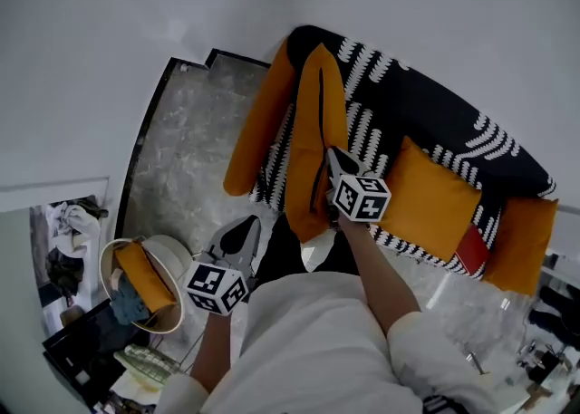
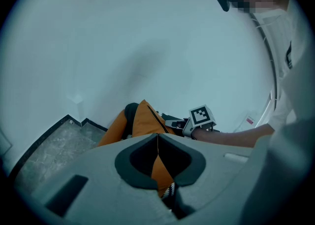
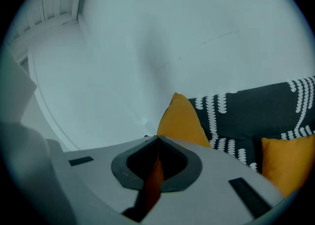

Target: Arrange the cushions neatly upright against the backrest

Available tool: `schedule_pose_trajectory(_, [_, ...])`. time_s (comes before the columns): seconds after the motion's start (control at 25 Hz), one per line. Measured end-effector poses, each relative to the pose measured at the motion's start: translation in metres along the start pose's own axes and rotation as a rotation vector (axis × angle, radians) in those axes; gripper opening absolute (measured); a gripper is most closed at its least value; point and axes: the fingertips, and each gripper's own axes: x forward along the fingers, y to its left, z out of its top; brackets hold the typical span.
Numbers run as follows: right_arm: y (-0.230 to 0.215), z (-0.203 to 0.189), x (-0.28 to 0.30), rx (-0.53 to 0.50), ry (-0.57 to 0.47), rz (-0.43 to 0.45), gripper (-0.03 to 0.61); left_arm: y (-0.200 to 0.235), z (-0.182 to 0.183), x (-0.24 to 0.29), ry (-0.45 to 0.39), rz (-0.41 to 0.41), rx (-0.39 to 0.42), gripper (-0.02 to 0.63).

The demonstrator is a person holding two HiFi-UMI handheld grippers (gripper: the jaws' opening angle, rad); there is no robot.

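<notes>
The right tongs (image 3: 158, 138) are closed, tip against tip. A strip of orange shows in the slot below the tips. I cannot tell whether that is cloth nipped there or only the cushion beyond. In the head view these tongs lie over the right edge of the tall cushion (image 1: 313, 122), about halfway along it, pointing toward the backrest (image 1: 453, 113). In the right gripper view that cushion's peak rises just behind the tips.

The left tongs (image 2: 157, 135) are closed as well and hold nothing. Orange cloth and a bit of white pattern show through the gap behind the tips, farther off. In the head view they hang in front of the sofa (image 1: 367, 131), left of the tall cushion's near end and apart from it, over the grey floor (image 1: 181, 149).

The tall cushion stands on edge across the seat, running from the front toward the backrest. A second cushion (image 1: 263, 118) leans at the sofa's left end, just beside it. A third cushion (image 1: 435, 204) lies on the seat to the right, near the front edge. A fourth cushion (image 1: 521, 245) sits at the right end. A small red thing (image 1: 471, 249) shows between those two.

On the floor to the left stands a basket (image 1: 177, 254), which holds something orange and some blue cloth.
</notes>
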Motion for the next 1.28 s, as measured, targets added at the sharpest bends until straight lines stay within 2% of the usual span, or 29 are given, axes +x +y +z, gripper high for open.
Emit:
schedule_pose_trajectory(0.44, [0.019, -0.033, 0.066, 0.014, -0.009, -0.132, 0.012, 0.062, -0.007, -0.032, 0.049, -0.023, -0.015, 0.014])
schedule_pose_trajectory(1.0, [0.077, -0.068, 0.141, 0.174, 0.025, -0.080, 0.014, 0.085, -0.002, -0.030, 0.072, -0.049, -0.034, 0.012])
schedule_pose_trajectory(1.28, [0.096, -0.093, 0.169, 0.095, 0.111, -0.040, 0.014, 0.090, -0.004, -0.032, 0.093, -0.050, -0.031, 0.014])
